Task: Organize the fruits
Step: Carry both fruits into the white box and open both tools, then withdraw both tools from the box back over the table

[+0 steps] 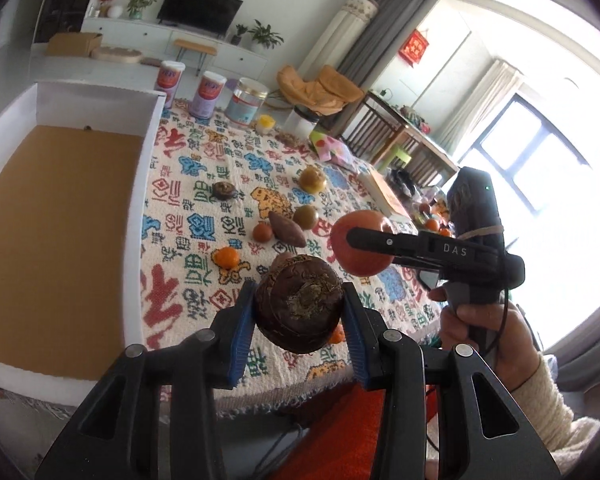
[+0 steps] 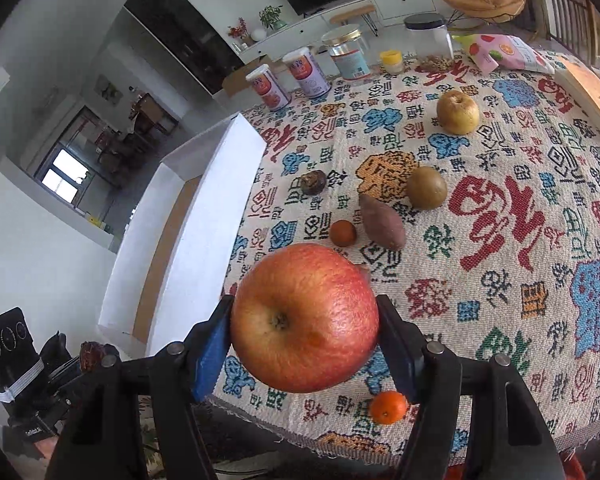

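My left gripper (image 1: 299, 312) is shut on a dark brown round fruit (image 1: 299, 306) and holds it above the table's near edge. My right gripper (image 2: 305, 344) is shut on a large red apple (image 2: 305, 318), also lifted; both show in the left wrist view, the right gripper (image 1: 428, 246) with the apple (image 1: 362, 242). On the patterned cloth (image 2: 500, 240) lie a sweet potato (image 2: 381, 222), two yellow-green pears (image 2: 458, 113) (image 2: 426, 188), small oranges (image 2: 343, 233) (image 2: 388, 407) and a small dark fruit (image 2: 313, 182). A white box with a brown floor (image 1: 56, 240) stands to the left.
Two pink-labelled cans (image 1: 208, 94), jars (image 1: 246, 101), a snack bag (image 2: 508, 53) and a book (image 2: 592, 96) stand along the far and right sides of the table. An orange rug (image 1: 332, 436) lies below the table's near edge.
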Tool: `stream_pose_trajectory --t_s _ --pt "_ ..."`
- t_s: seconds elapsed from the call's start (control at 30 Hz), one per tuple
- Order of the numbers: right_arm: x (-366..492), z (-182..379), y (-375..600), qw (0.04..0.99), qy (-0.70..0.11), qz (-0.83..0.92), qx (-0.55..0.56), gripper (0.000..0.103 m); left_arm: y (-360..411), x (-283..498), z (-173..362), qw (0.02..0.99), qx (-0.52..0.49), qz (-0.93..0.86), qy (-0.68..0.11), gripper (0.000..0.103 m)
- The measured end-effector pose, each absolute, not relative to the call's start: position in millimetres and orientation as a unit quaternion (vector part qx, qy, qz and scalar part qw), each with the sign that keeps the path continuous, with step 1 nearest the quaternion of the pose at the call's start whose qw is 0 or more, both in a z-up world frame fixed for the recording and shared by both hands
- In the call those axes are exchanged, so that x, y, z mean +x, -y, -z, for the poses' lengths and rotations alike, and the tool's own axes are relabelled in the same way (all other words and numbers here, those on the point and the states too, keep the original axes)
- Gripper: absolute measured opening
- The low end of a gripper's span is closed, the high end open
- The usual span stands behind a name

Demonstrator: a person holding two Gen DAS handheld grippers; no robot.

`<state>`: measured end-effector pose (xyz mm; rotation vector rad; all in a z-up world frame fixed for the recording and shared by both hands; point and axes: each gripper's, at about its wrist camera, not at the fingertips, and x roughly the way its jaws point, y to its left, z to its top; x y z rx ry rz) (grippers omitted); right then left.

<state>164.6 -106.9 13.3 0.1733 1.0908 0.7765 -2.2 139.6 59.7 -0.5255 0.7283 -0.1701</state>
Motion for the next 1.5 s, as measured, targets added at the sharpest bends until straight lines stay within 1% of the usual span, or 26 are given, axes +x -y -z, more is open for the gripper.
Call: stream_pose_trajectory --t_s 0.13,0.23,0.4,0.6,0.67,0.7,0.73,0.77,0.8,0.9,1.0,1.07,1.13,1.2,1.23,1.33,1.37,1.5 --pt "121 -32 22 0.729 -0.499 -0.462 0.074 0.068 -202 -26 -62 0.902 -0.272 -0.012 -0.334 0.042" --pt "88 -27 -47 0.691 -0.502 -0.519 0.042 0.068 -248 -36 -44 0.895 -0.271 -0.104 -0.34 0.042" --pt "61 9 -143 0.671 -0.51 -0.537 -0.04 0.068 -293 -32 1 0.867 -0.264 -0.194 -0.375 0.042" --pt "48 55 -203 0.681 -0.505 -0.514 -0.128 0.068 -307 -21 36 0.847 -0.254 -0.232 -0.405 0.043" --pt "45 63 -211 0.689 -0.497 -0.505 -0.15 0.068 -307 -21 41 0.846 -0.251 -0.237 -0.407 0.048" --pt "43 64 -214 0.698 -0.486 -0.501 -0.161 0.069 -307 -21 40 0.846 -0.249 -0.239 -0.406 0.057" --pt "43 62 -214 0.703 -0.478 -0.5 -0.163 0.07 -307 -22 40 0.846 -0.252 -0.242 -0.402 0.07" --pt "44 61 -214 0.708 -0.471 -0.501 -0.163 0.07 -307 -21 37 0.847 -0.254 -0.244 -0.397 0.076" --pt "43 55 -211 0.714 -0.46 -0.502 -0.163 0.07 -306 -22 33 0.85 -0.253 -0.246 -0.391 0.083" --pt "45 35 -190 0.737 -0.432 -0.496 -0.155 0.072 -300 -21 20 0.861 -0.236 -0.248 -0.377 0.084" --pt "54 11 -150 0.767 -0.402 -0.482 -0.13 0.079 -283 -18 8 0.874 -0.232 -0.227 -0.36 0.085" --pt "59 -2 -116 0.795 -0.378 -0.46 -0.119 0.088 -264 -12 1 0.886 -0.225 -0.2 -0.353 0.085" --pt "61 -10 -77 0.824 -0.355 -0.426 -0.116 0.094 -239 -4 -5 0.898 -0.213 -0.165 -0.348 0.087" --pt "60 -14 -32 0.851 -0.339 -0.384 -0.115 0.097 -209 5 -8 0.908 -0.199 -0.123 -0.347 0.088" --pt "57 -14 -9 0.863 -0.335 -0.361 -0.114 0.099 -191 10 -8 0.913 -0.192 -0.102 -0.346 0.089" --pt "47 -8 67 0.898 -0.324 -0.28 -0.107 0.101 -138 22 1 0.92 -0.167 -0.044 -0.351 0.094" --pt "44 -4 94 0.909 -0.321 -0.246 -0.105 0.103 -121 28 6 0.919 -0.157 -0.031 -0.359 0.094" --pt "45 22 182 0.94 -0.303 -0.1 -0.123 0.103 -70 48 34 0.907 -0.133 -0.001 -0.4 0.094"
